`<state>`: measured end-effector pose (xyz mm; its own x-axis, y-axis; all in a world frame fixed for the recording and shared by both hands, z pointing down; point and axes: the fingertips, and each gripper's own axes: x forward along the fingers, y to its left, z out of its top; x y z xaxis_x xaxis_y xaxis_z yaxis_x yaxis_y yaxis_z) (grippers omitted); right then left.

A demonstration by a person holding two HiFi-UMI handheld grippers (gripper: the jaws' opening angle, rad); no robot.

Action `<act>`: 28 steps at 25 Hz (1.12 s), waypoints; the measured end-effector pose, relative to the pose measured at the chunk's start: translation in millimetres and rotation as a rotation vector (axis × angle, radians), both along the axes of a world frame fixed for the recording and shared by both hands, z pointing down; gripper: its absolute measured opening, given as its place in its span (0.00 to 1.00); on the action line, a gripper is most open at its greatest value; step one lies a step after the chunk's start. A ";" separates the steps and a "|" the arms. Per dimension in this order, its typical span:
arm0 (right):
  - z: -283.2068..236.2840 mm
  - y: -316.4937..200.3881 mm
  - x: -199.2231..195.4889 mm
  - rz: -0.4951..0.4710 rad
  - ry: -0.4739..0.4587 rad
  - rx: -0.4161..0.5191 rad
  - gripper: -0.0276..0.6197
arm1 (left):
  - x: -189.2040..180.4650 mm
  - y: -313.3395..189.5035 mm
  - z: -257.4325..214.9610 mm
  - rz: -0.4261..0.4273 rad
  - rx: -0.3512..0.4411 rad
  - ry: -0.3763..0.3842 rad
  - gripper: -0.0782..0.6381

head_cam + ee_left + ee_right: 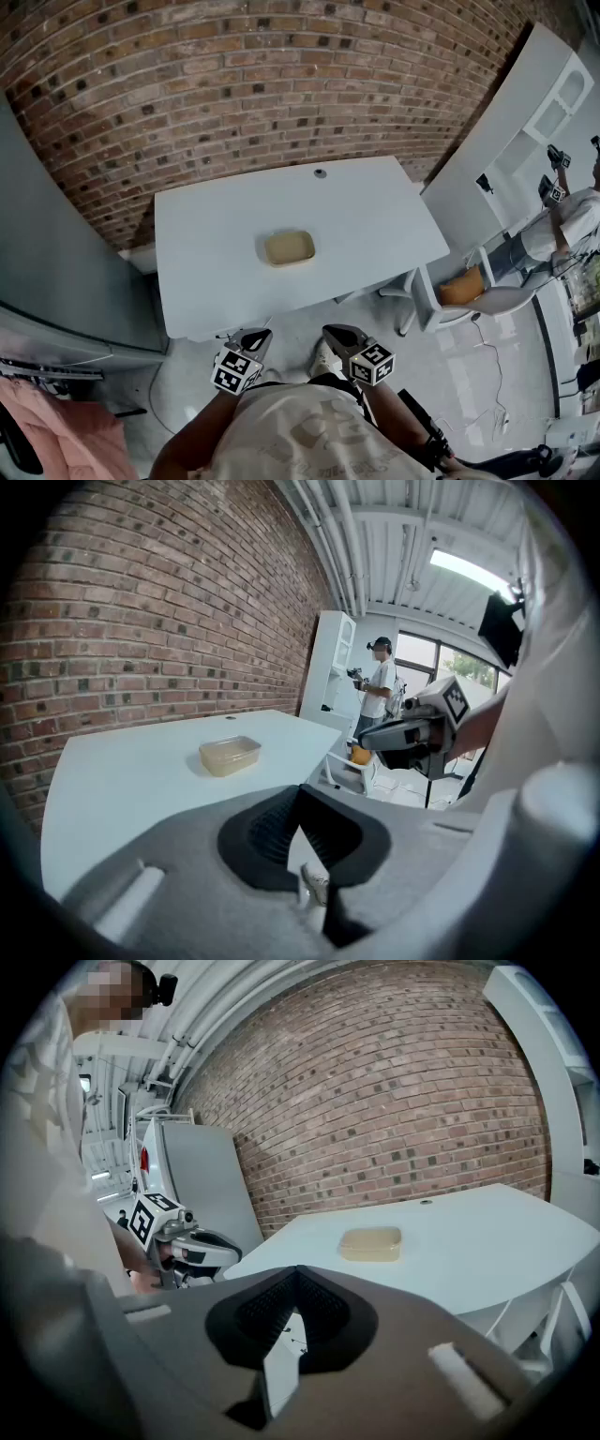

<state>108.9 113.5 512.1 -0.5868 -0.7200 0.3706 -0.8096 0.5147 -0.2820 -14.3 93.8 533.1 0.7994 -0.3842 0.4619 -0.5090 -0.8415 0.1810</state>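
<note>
We hold the left gripper (257, 337) and the right gripper (334, 332) low and close to our body, side by side, just short of the table's near edge and above the floor. Each has its jaws brought together at the tips, with nothing caught between them. Through the narrow slit below the left pair we glimpse a shoe (314, 885). Ahead, well apart from both grippers, a shallow, translucent yellowish container (288, 247) lies flat and alone near the middle of the white table (384, 211). A brick wall (234, 84) runs behind the table. A grey cabinet (66, 262) flanks it on our left. On our right are a white chair (487, 302) and a white shelf unit (525, 112), where another person (567, 220) stands.
</note>
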 end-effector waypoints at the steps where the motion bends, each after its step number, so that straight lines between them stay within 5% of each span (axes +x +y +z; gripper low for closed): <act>1: -0.6 2.2 0.0 -0.001 0.002 -0.001 0.05 | -0.6 1.6 -0.7 -0.003 -0.002 0.001 0.11; 28: -3.2 -30.9 2.0 -0.019 0.020 -0.014 0.05 | -17.5 -13.1 -3.1 -0.085 -0.019 0.005 0.11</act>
